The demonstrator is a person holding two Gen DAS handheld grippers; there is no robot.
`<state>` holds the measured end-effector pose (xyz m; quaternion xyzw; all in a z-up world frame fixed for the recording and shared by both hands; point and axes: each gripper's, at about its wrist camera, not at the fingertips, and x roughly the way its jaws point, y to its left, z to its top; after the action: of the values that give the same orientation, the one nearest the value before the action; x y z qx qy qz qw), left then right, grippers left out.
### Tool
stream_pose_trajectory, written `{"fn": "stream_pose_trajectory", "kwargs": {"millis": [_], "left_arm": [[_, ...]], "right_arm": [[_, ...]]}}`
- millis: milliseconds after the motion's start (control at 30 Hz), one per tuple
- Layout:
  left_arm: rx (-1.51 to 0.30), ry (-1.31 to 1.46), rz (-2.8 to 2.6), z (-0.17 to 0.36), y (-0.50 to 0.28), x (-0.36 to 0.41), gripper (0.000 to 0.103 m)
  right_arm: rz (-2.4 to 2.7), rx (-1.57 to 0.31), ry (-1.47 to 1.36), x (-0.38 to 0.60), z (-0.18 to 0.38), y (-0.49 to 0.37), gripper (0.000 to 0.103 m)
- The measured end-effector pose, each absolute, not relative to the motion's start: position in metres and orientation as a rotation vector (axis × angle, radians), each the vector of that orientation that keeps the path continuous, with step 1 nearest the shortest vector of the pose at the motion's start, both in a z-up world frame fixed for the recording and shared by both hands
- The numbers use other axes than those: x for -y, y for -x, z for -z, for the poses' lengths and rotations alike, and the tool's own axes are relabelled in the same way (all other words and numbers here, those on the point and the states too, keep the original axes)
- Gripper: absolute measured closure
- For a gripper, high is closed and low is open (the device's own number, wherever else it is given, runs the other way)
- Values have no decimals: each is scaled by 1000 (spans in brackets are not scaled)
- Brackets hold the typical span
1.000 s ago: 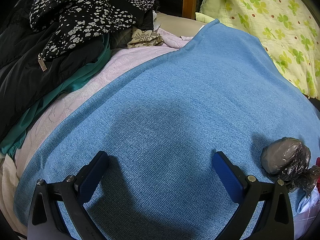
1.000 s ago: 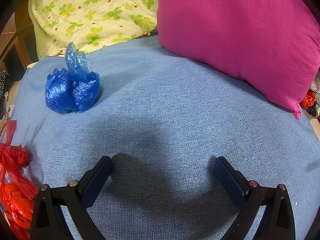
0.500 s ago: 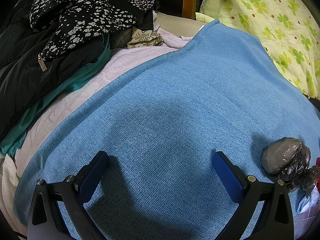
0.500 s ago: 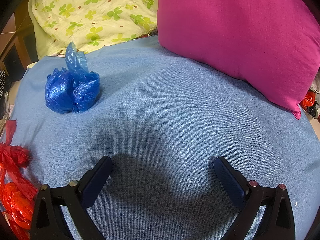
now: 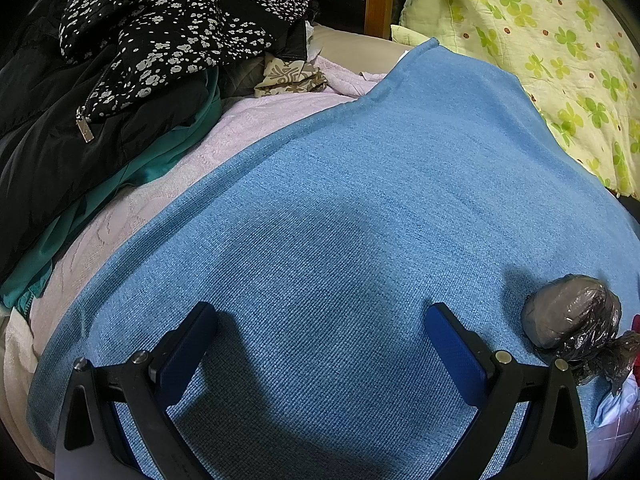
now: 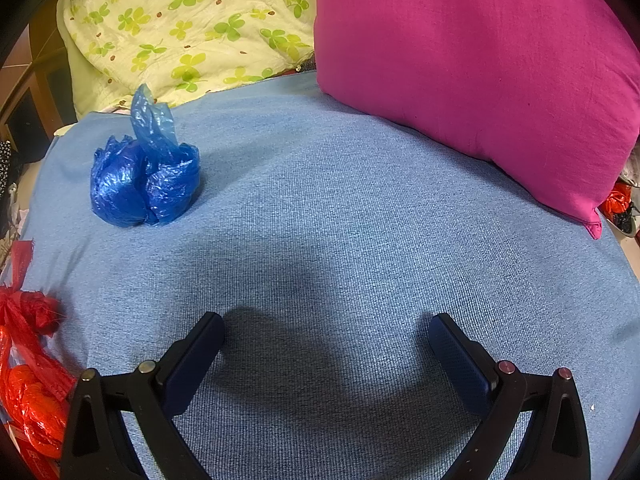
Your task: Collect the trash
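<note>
We see three knotted bags of trash on the blue blanket (image 6: 340, 208), none of them picked up yet. The blue bag (image 6: 144, 178) sits ahead and to the left of the right gripper (image 6: 326, 344), well apart from it, with its loose tail standing up. The red bag (image 6: 28, 364) lies at the blanket's left edge in the right wrist view, partly cut off. The grey bag (image 5: 572, 316) rests just beside the right-hand finger of the left gripper (image 5: 320, 332), outside the gap.

Both pairs of tongs stand wide open and hold nothing, hovering low over bare blanket. We judge the task is at its start: choosing and approaching a first bag.

For the grey bag, we would shift the left gripper to the right until the bag sits between the fingers, then close on its body or knot. For the blue one, the right gripper must travel forward and left.

Around them lie a pink pillow (image 6: 480, 60), a clover-print quilt (image 6: 180, 28) and a pile of dark clothes (image 5: 120, 60).
</note>
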<state>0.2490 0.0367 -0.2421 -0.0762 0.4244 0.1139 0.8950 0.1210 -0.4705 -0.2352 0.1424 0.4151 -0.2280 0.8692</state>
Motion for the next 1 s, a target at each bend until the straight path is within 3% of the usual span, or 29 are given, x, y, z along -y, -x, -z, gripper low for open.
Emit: {"fn": "stream_pose_trajectory", "kwargs": {"millis": [867, 1000], "left_arm": [[-883, 149, -242, 242, -252, -35, 0], [-948, 167, -239, 238, -256, -36, 0]], "right_arm": [[484, -867, -293, 469, 236, -121, 0], [497, -879, -304, 469, 235, -123, 0]]}}
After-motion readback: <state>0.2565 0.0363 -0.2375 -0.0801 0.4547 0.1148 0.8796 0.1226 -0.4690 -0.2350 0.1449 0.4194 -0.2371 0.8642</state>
